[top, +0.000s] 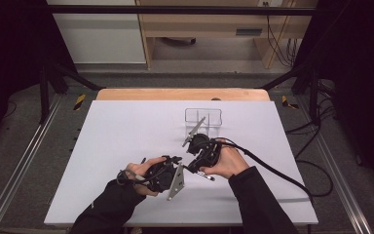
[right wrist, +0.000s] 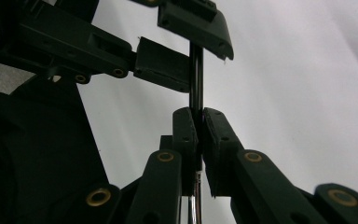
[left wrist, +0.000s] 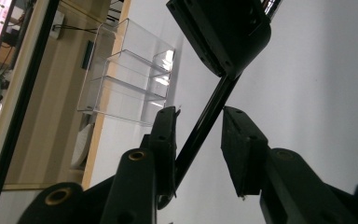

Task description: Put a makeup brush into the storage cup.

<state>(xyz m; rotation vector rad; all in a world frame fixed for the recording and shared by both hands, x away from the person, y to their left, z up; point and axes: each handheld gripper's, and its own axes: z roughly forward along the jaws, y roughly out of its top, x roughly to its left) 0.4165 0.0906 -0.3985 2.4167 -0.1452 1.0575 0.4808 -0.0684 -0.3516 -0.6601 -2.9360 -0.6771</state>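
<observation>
Right gripper fingers pinch a thin black pen; left gripper fingers spread around it — no legible writing.

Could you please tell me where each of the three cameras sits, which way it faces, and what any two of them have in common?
High view: above the person's side, looking forward and down on the white table; both forearms, left gripper, right gripper.
Left gripper view: rides the left gripper, looking along its jaws at a thin black rod and a clear plastic organizer.
Right gripper view: rides the right gripper, clamped on the rod.
Shared: both gripper views show the rod.
</observation>
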